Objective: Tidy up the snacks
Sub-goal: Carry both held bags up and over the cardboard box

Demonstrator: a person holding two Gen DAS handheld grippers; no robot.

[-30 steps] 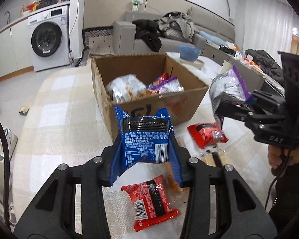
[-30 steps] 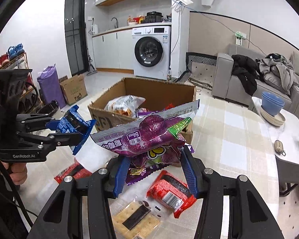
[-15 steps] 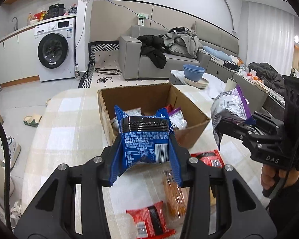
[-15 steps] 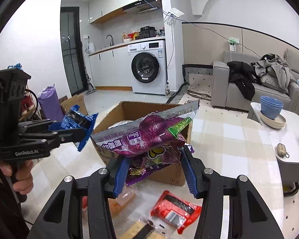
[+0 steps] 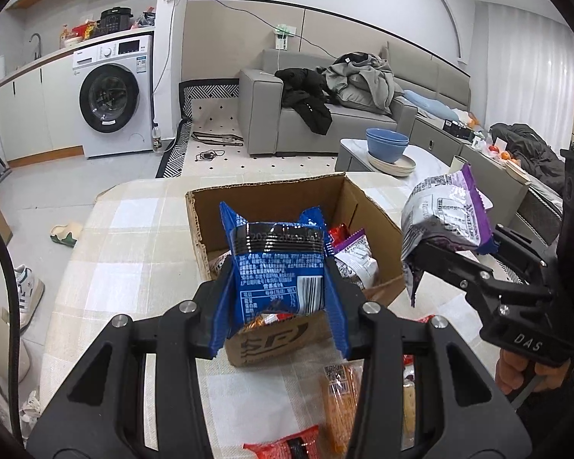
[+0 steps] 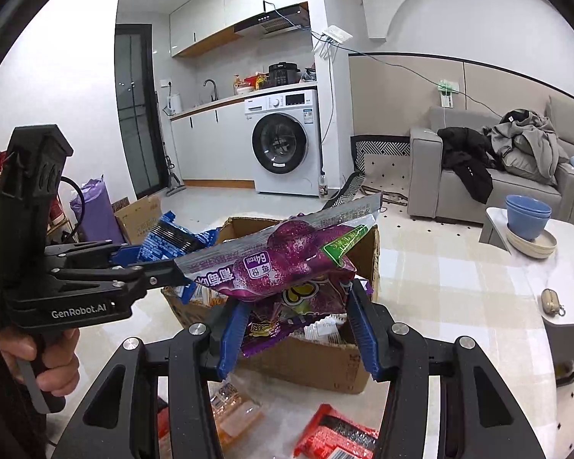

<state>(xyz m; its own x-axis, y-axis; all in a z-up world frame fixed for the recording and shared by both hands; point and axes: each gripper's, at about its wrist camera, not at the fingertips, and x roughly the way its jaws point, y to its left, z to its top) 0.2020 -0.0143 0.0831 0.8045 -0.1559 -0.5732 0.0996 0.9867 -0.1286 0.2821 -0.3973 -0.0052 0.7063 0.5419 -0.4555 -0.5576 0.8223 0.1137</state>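
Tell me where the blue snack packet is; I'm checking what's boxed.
Not boxed: the blue snack packet is clamped in the left hand-held gripper, raised before the cardboard box.

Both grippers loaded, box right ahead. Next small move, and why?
Probably ease the left gripper forward over the cardboard box and release. It is shut on the blue packet, the box opening lies just beyond, and the right gripper, shut on the purple packet, is alongside and could follow.

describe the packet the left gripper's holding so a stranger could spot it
Start at the open cardboard box on the checked tablecloth. Just in front of it, the left gripper pinches a blue packet upright. It alone is blue with a black band; nearby packets are purple or red.
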